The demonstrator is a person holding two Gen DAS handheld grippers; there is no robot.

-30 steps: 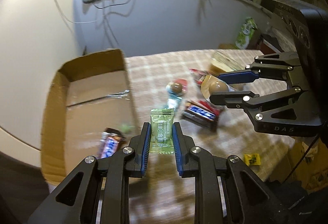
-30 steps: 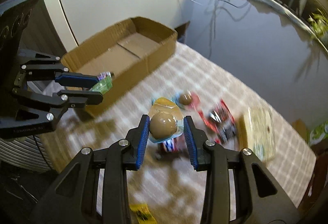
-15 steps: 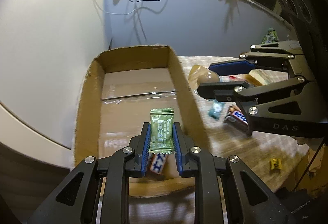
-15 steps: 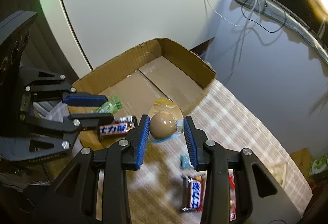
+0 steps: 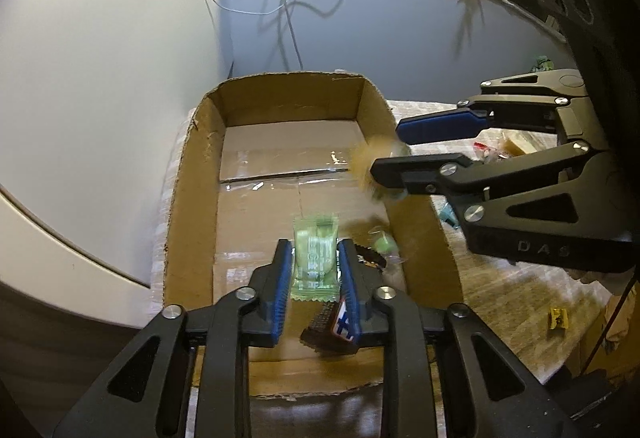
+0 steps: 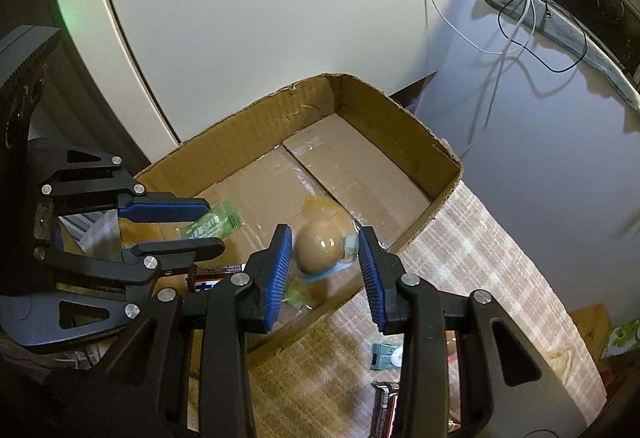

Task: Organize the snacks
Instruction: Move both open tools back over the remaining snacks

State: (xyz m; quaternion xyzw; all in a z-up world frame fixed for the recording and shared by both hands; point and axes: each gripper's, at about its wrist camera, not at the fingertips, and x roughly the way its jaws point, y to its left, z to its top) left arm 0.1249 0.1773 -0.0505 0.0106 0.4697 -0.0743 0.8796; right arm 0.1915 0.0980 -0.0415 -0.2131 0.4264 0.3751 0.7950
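The cardboard box (image 5: 192, 197) is the landmark here, an open shallow tray on the checked tablecloth (image 6: 480, 238), and both grippers hang over it.

The left gripper (image 5: 314, 270) sits above the box's near end. Its jaws have just been opening: the green wrapped candy (image 5: 315, 258) is between the blue pads, long axis running away from the camera, but a thin gap shows on each side, so the pinch looks released and not pressing. The candy appears blurred, which suggests it is slipping free. Straight below it on the box floor lies a chocolate bar (image 5: 336, 326) in a brown and blue wrapper with white lettering too cropped to read. A small green sweet (image 5: 384, 244) lies just beside the left gripper's right finger, also inside the box.

The right gripper (image 6: 324, 262) hovers over the box's right wall, nearer the tablecloth side. Between its pads sits a brown egg-shaped snack in a clear wrapper (image 6: 320, 248), and visible space on both sides of it makes it hard to say whether it is gripped. That snack hangs just inside the wall, so it probably needs little further travel into the box before it is let go.

Readable writing is scarce: "DAS" is moulded on the right gripper's body in the left wrist view. The candy's print is not legible. More snacks remain on the tablecloth outside the box.
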